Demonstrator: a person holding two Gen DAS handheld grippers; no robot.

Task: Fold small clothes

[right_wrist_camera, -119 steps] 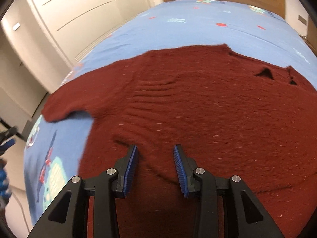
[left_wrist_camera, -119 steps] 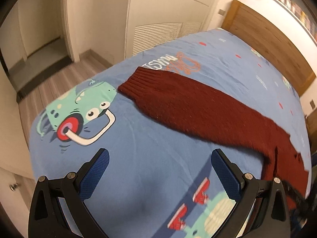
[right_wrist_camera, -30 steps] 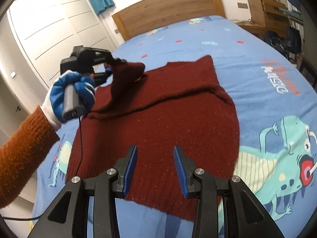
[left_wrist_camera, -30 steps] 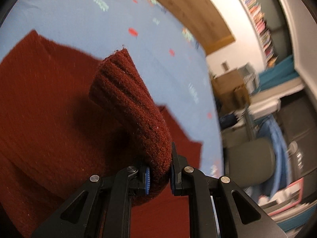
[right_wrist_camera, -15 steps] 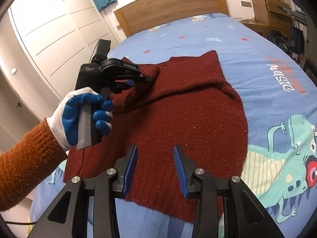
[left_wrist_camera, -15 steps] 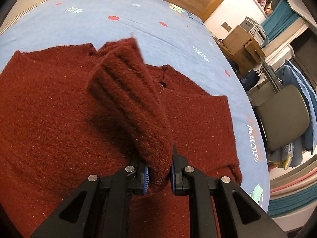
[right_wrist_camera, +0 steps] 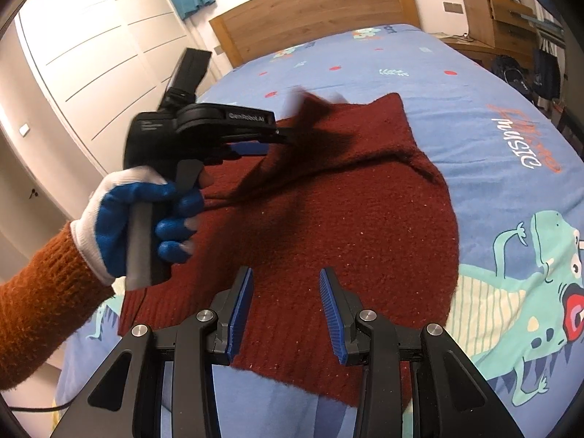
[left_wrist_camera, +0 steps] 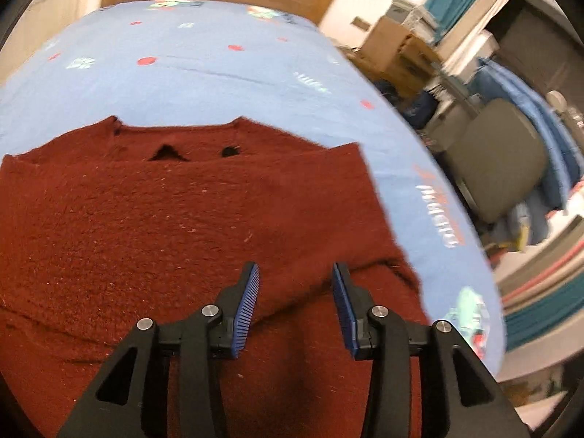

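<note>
A dark red knitted sweater (left_wrist_camera: 153, 233) lies flat on the blue bed, neckline at the far side. It also shows in the right wrist view (right_wrist_camera: 328, 219). One sleeve (left_wrist_camera: 328, 277) lies folded across the body. My left gripper (left_wrist_camera: 295, 304) is open and empty just above that sleeve; in the right wrist view it (right_wrist_camera: 270, 138) hovers over the sweater, held by a gloved hand. My right gripper (right_wrist_camera: 285, 310) is open and empty above the sweater's hem.
The blue cartoon-print bedsheet (right_wrist_camera: 511, 189) covers the bed. A wooden headboard (right_wrist_camera: 314, 7) and white wardrobe doors (right_wrist_camera: 91, 47) stand beyond. A grey chair (left_wrist_camera: 500, 168) and boxes (left_wrist_camera: 398, 47) stand beside the bed's far edge.
My left gripper has opened and let go of the sleeve, which now lies across the sweater's body. The right gripper has stayed open above the hem.
</note>
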